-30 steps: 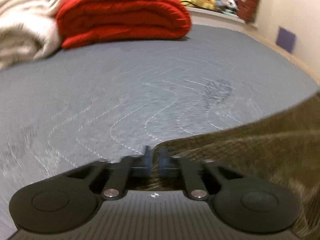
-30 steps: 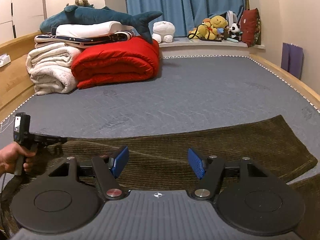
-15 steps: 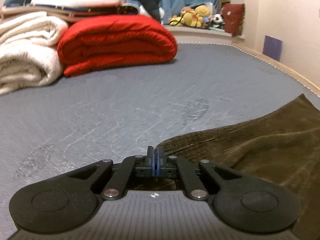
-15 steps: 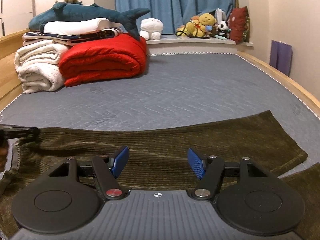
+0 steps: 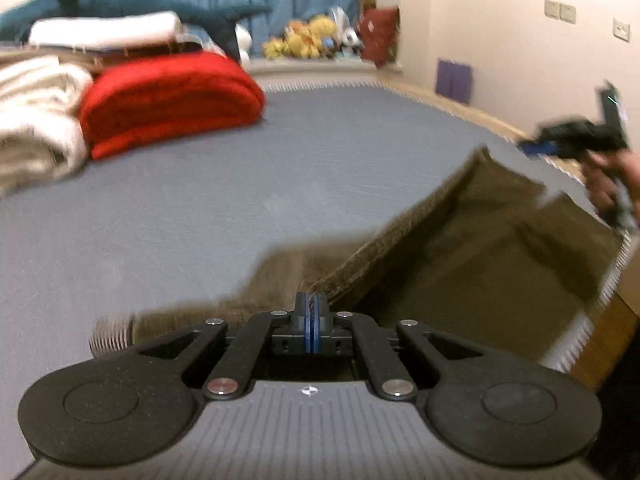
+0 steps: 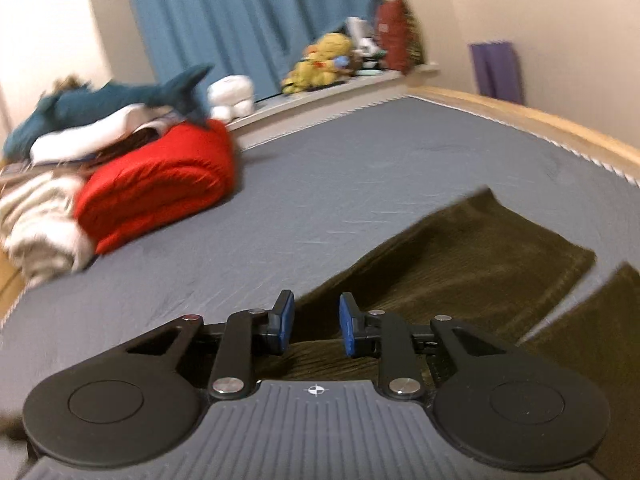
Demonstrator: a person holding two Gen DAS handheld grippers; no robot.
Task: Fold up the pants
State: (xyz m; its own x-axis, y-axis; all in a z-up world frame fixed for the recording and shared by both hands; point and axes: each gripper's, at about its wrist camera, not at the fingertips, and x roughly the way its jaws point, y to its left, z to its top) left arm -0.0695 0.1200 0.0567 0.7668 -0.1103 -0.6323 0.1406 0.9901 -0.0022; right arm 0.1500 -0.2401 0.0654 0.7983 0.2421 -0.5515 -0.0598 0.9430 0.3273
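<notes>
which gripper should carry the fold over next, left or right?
Probably left: the left gripper is already shut on the pants edge, lifting it. The right gripper is open above the cloth, holding nothing.

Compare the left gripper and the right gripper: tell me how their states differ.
The left gripper has its blue pads pressed together, clamped on an edge of the brown pants; the right gripper has a clear gap between its pads and holds nothing. The left one lifts its fabric into a raised fold, while the right one is over a flat-lying pant leg. Both share the same black body and blue pads.

Red quilt [image 6: 160,184], shark plush [image 6: 112,100], blue curtain [image 6: 248,20], grey mattress [image 5: 200,200]
</notes>
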